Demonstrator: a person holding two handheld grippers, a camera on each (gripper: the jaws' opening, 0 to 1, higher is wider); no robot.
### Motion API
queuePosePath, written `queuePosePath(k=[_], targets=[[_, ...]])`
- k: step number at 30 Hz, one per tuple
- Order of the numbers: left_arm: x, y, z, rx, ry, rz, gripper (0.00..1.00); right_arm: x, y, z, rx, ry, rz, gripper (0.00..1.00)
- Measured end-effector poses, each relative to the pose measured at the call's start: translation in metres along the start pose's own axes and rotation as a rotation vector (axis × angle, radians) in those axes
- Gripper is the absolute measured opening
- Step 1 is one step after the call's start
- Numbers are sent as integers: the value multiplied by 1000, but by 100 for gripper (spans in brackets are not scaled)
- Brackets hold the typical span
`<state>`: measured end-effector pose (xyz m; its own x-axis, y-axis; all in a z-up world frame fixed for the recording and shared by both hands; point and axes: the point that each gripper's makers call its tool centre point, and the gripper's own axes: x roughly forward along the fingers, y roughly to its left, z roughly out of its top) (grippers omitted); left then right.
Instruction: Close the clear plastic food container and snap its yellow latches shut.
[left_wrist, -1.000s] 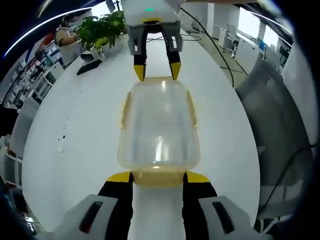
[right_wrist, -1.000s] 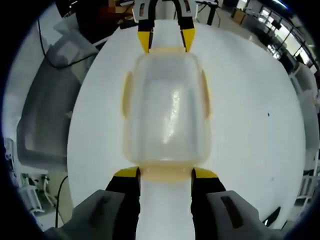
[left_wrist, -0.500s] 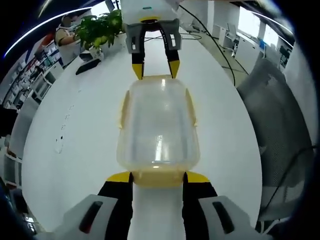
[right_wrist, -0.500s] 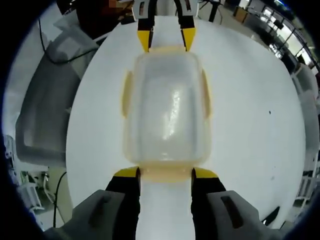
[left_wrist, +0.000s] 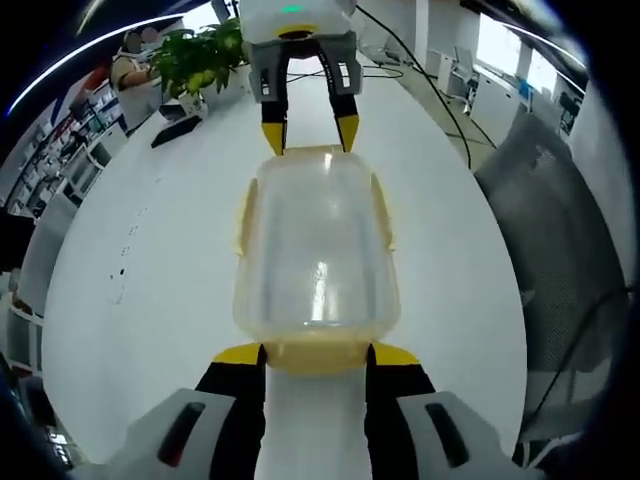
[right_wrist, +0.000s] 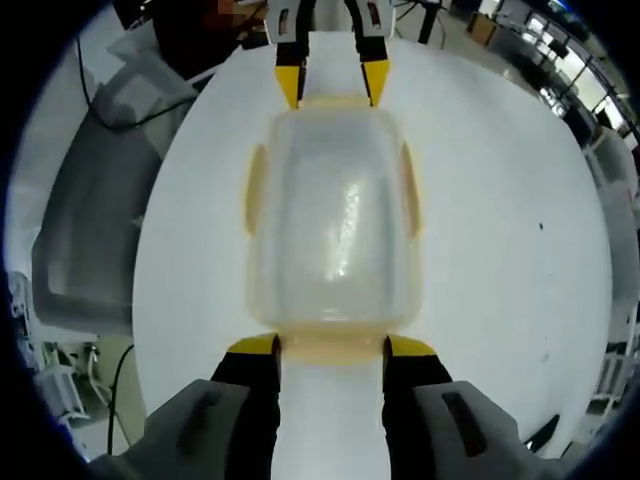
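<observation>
Two tools, jaws parted, flank container (left_wrist: 316, 240); left gripper view adds plant (left_wrist: 200, 57).

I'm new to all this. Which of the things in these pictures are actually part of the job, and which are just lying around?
Part of the job:
clear container, lid on
yellow latches
left gripper, open at one end of it
right gripper, open at the opposite end

Just lying about:
potted plant
grey chair
black cables
white table under it all
</observation>
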<state>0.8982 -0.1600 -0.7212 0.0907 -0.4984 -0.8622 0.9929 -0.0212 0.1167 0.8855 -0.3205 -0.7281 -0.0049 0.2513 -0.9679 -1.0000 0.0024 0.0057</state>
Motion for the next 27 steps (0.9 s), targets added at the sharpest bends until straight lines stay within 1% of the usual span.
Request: queuePosePath(k=[5, 8, 10, 15, 19, 22, 24, 27], targets=[[2, 0, -1, 19, 5, 0, 33, 2, 0, -1, 3, 6, -5, 36], [3, 1, -2, 71, 18, 17, 33, 1, 0, -1, -2, 9, -9, 37], [4, 0, -2, 81, 23, 18, 33, 1, 0, -1, -4, 8, -12, 37], [2, 1, -4, 86, 30, 18, 33, 1, 1, -2, 11, 8, -15, 37], [1, 5, -7, 81, 33, 24, 38, 2, 2, -6, 21, 26, -17, 36], [-2, 6, -6, 73, 30, 29, 40, 1, 1, -11, 31, 33, -23, 41], [-3, 6, -5, 68, 26, 31, 40, -1, 0, -13, 54, 29, -27, 39], [-4, 5, -5, 65, 23, 30, 40, -5, -4, -11, 96, -1, -47, 37]])
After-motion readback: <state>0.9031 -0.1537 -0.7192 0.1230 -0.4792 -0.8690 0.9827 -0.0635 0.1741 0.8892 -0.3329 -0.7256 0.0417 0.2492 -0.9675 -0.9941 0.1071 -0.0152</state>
